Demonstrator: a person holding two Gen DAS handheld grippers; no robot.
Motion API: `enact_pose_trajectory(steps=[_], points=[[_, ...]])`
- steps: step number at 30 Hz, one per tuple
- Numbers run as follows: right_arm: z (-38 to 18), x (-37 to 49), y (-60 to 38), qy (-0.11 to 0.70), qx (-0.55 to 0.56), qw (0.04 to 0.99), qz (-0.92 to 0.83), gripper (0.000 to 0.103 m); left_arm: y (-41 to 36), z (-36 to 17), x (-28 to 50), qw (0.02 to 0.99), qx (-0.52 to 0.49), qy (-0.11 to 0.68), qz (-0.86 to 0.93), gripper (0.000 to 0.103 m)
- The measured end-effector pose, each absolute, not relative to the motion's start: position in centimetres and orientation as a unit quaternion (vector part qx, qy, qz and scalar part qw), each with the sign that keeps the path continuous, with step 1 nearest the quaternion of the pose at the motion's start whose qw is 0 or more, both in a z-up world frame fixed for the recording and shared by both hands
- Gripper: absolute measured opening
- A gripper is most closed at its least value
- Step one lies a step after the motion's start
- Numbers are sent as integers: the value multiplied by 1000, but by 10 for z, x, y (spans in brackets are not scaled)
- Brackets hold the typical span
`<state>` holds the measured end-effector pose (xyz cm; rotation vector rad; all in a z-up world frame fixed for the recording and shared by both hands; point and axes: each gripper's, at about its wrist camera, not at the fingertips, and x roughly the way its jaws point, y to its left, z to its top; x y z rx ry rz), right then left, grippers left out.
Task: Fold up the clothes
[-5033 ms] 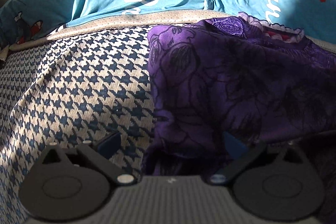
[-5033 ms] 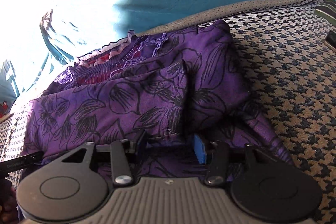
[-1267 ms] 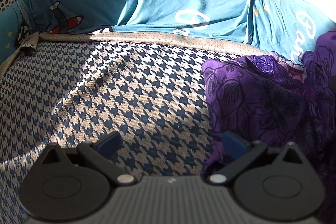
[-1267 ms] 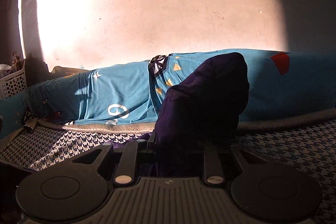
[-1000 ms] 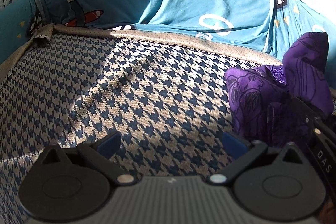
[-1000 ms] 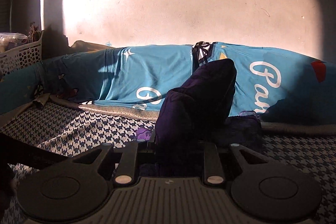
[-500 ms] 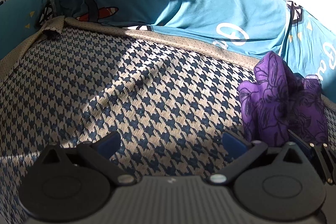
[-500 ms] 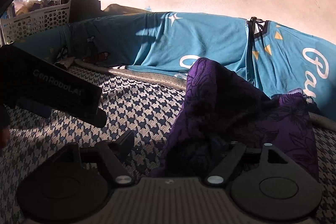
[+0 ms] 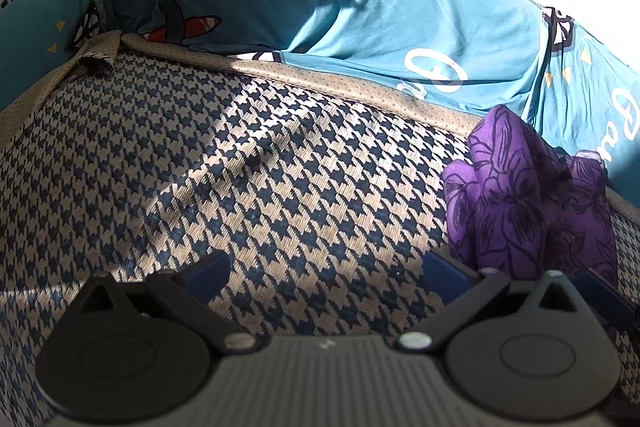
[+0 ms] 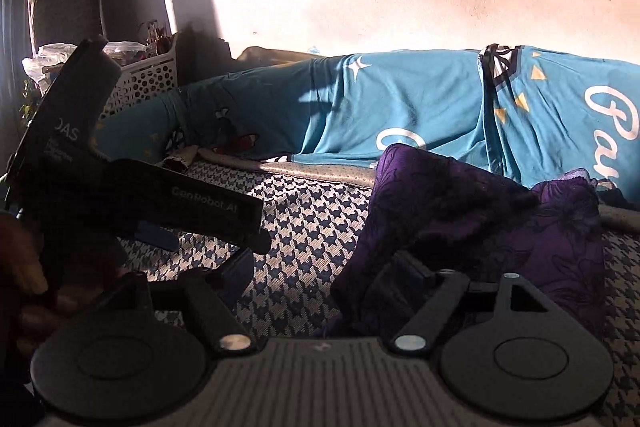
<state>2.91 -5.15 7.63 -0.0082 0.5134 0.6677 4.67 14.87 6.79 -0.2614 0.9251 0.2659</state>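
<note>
Compared with a second ago, the purple floral garment [image 10: 480, 227] has been brought down from its raised position and now lies bunched on the houndstooth bed cover [image 9: 240, 167], near the teal printed bedding [image 9: 360, 11] along the back. The right gripper [image 10: 324, 279] is seen with its jaws parted; cloth drapes against the right-hand finger, but nothing is clamped between them. The left gripper [image 9: 324, 271] is held wide open over bare cover, just beside the heap. Such a lumpy heap is judged to be set down for regrasping or spreading rather than as a finished fold.
</note>
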Motion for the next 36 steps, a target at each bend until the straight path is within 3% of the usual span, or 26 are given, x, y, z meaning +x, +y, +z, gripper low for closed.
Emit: enact_pose_trajectory(steps=[8,20,36], points=[[57,38,-44,315,9,884,344,78,137,66,51,879,-120,447,118,103],[78,20,-69,282,-16,911,300,79,121,58,44,882,-77,451,114,103],[111,-40,-200,305,65,940,139,79,89,32,-28,877,-19,477,55,103]])
